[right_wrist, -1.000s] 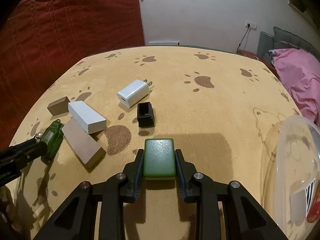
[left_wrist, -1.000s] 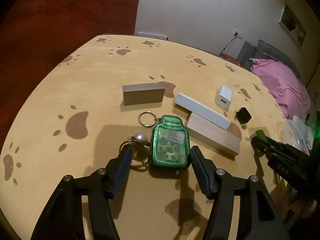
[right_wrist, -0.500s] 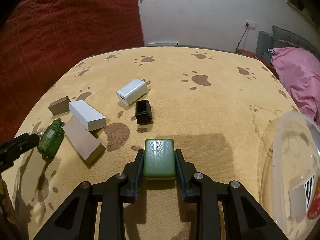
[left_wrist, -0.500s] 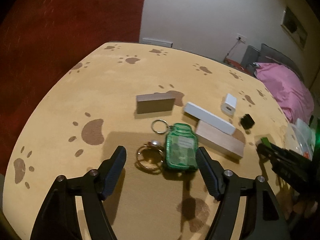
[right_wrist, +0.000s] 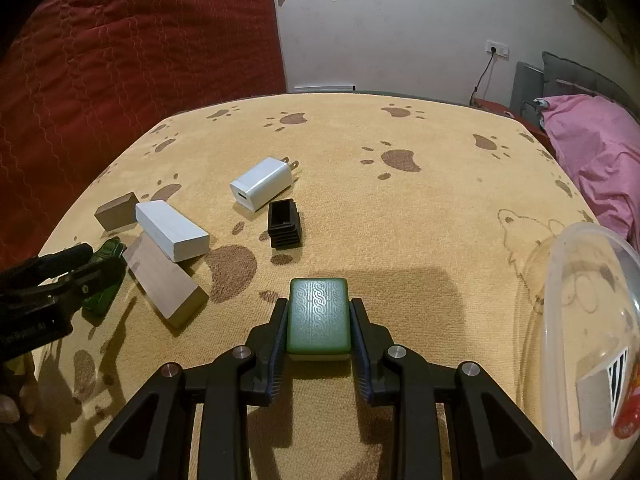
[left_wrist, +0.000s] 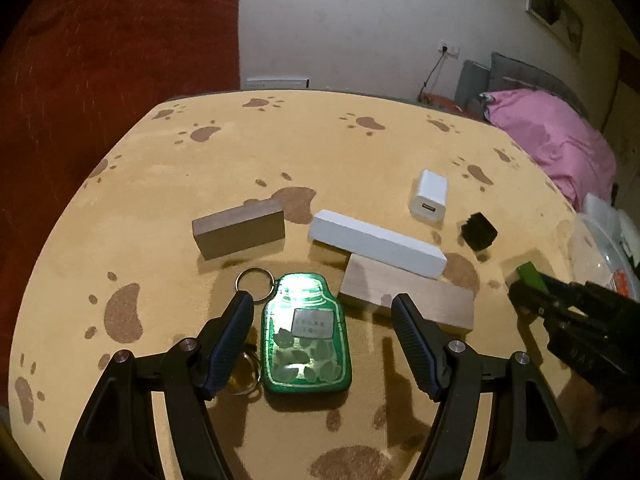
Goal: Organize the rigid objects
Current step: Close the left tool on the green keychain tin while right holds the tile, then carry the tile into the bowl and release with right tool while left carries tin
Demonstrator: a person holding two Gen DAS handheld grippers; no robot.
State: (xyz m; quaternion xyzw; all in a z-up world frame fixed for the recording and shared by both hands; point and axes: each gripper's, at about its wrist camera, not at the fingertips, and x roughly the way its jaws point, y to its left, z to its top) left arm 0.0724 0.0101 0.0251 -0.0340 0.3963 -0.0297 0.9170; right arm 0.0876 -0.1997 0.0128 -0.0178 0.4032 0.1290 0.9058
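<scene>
Green jar-shaped keychain (left_wrist: 306, 336) lies flat on the paw-print cloth (left_wrist: 320, 152), right between the left gripper (left_wrist: 322, 338) fingers, which look lined up to grab it. They're spread wide with gaps both sides, touching nothing. Right wrist view: right gripper (right_wrist: 319, 320) pinches a green tile (right_wrist: 319, 314) firmly, probably headed for the clear tub (right_wrist: 580, 320) beside it.

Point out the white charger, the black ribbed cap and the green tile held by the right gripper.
white charger (right_wrist: 262, 183), right wrist view, on its top face.
black ribbed cap (right_wrist: 285, 226), right wrist view, on its ribbed side.
green tile (right_wrist: 319, 314), right wrist view, on its patterned top.
</scene>
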